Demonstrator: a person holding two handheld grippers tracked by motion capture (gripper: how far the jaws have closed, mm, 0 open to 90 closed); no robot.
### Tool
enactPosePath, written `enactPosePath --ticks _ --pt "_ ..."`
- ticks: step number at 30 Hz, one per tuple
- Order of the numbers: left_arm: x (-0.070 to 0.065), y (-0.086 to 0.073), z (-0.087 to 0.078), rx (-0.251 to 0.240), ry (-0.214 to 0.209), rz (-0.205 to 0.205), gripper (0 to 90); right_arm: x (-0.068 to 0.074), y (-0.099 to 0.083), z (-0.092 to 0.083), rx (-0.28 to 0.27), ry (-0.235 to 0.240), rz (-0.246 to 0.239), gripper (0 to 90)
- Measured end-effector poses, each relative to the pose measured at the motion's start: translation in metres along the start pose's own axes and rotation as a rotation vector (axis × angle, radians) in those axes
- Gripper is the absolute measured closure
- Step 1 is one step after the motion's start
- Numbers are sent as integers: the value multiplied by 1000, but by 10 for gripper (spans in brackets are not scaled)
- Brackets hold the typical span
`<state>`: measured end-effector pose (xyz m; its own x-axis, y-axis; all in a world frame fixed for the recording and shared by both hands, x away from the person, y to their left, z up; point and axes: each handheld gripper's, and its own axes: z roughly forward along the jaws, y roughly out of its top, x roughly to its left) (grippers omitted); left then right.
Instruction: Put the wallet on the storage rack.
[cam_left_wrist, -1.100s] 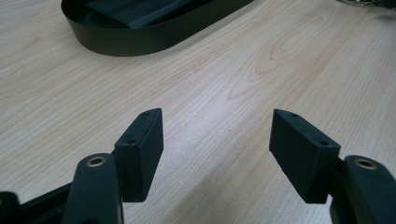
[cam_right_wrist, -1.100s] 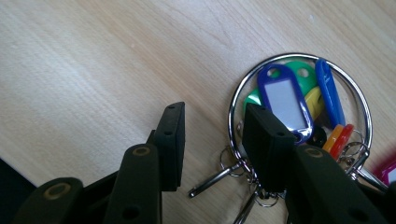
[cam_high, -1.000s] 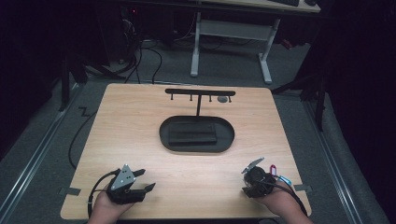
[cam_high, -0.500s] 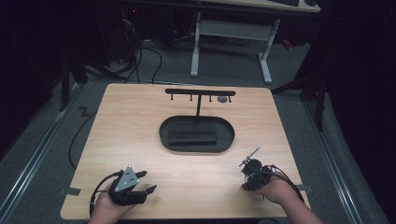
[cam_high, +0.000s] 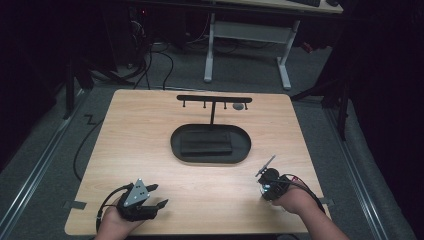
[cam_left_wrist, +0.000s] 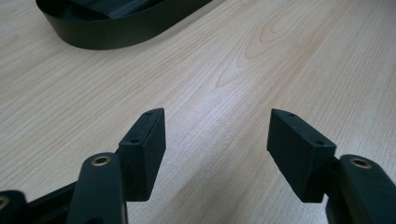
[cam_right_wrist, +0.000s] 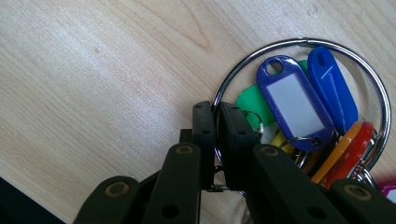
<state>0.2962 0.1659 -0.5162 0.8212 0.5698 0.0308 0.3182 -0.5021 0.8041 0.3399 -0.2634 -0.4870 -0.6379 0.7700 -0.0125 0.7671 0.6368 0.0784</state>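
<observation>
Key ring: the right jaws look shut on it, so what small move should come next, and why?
Probably a short straight lift. The right gripper has just closed on the metal key ring, whose coloured tags lie on the table. Raising it a little would show whether the thin ring holds before carrying it toward the rack behind the tray. The left gripper is open and holds nothing.
</observation>
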Motion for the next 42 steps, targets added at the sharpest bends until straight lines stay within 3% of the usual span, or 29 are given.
enactPosePath --ticks 3,7,13,24,38,42 --pt "0 0 0 7 -1 4 379 1 -1 0 -4 -5 -22 862" --pt "0 -1 0 10 -2 3 382 7 0 -3 10 -33 -91 862" --pt "-2 -1 3 19 -7 12 382 12 0 -29 -28 -75 -140 865" --pt "-1 -1 3 20 -5 12 381 11 -8 -76 -71 -174 -153 876" --pt "-1 -1 4 22 -5 13 380 9 -14 -109 -80 -196 -159 879" --pt "-2 -1 4 26 -7 16 380 8 -15 -121 -95 -181 -149 879"
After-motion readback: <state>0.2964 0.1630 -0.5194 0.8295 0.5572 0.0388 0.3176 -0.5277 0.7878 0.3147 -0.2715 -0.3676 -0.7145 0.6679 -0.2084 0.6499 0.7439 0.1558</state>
